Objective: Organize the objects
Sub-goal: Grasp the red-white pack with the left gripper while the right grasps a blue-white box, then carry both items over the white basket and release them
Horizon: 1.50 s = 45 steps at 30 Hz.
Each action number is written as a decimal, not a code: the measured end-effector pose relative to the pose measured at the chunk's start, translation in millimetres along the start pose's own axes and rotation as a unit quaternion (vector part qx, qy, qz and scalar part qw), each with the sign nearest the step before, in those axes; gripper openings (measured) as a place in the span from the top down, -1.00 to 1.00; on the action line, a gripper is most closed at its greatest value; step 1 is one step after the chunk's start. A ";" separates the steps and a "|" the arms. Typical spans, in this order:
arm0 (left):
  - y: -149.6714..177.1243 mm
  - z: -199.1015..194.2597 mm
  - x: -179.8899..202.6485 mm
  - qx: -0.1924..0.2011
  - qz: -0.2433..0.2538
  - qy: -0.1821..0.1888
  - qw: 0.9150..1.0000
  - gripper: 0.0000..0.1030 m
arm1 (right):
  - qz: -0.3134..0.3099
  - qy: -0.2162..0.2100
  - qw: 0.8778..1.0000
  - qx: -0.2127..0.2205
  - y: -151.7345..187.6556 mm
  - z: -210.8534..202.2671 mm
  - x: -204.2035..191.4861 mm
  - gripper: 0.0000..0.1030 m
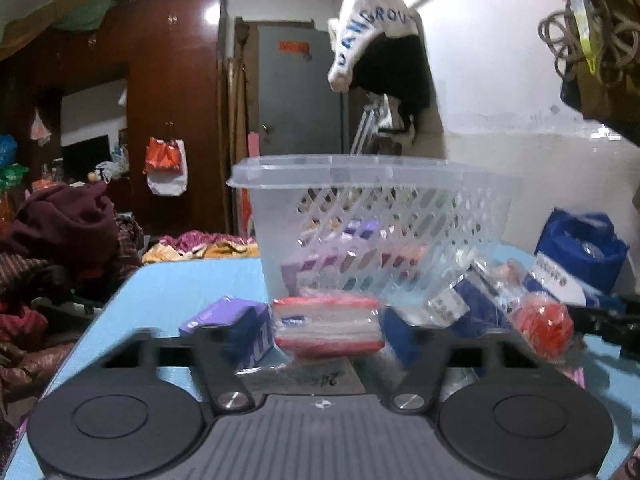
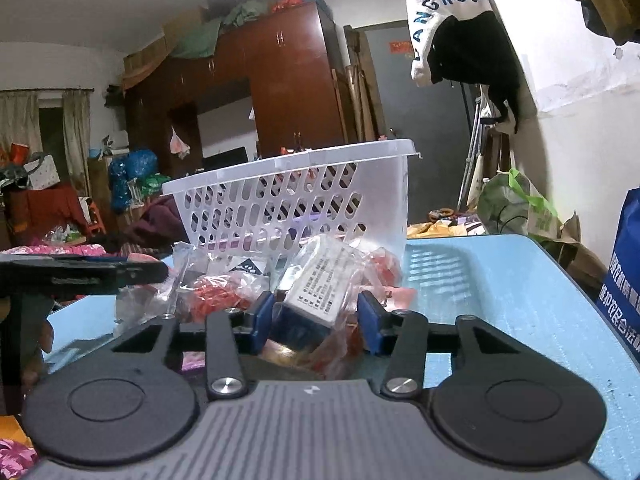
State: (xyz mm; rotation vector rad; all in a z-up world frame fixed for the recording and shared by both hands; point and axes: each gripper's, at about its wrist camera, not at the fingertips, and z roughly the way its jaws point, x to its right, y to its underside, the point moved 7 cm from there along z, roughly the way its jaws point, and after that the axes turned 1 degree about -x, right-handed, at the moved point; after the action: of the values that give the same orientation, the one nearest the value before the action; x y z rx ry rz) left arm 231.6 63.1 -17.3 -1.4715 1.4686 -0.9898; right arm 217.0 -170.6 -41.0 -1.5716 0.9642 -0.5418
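Observation:
A clear slotted basket (image 1: pixel 360 172) (image 2: pixel 288 164) stands on the light blue table (image 1: pixel 168 288) (image 2: pixel 500 280), with small purple boxes inside. Several packets lie in front of it. My left gripper (image 1: pixel 328 338) is shut on a red and white packet in clear wrap (image 1: pixel 328 326), which fills the gap between its fingers. A purple and blue box (image 1: pixel 228 316) sits just left of that packet. My right gripper (image 2: pixel 316 322) is shut on a blue box with a white label (image 2: pixel 316 300) inside a crinkled plastic bag. A bag of red rubber bands (image 1: pixel 540 324) (image 2: pixel 216 296) lies between the two grippers.
A blue shopping bag (image 1: pixel 576 256) (image 2: pixel 624 272) stands at the table's right side. Clothes are piled beyond the left edge (image 1: pixel 60 232). A white and black bag (image 1: pixel 376 48) hangs on the wall above. The other gripper's black body (image 2: pixel 80 276) shows at the left.

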 end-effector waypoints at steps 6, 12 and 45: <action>0.9 -13.5 -9.1 0.042 -0.035 0.034 0.998 -0.09 | -0.009 -0.003 1.000 0.013 -1.5 -2.2 -3.5 0.22; 3.3 -26.3 -21.4 0.094 -0.086 0.060 0.990 -0.09 | -0.025 0.010 0.999 0.025 -2.5 -4.2 -7.1 0.27; -128.3 58.6 -17.8 0.081 -0.067 0.039 0.994 -0.11 | -0.118 0.056 0.991 0.014 -134.5 103.5 -21.7 0.28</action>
State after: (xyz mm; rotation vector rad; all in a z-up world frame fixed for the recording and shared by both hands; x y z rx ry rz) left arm 332.2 80.6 81.6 -1.4417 1.3238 -1.2304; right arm 324.3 -92.3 66.9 -1.6553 0.8538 -0.8124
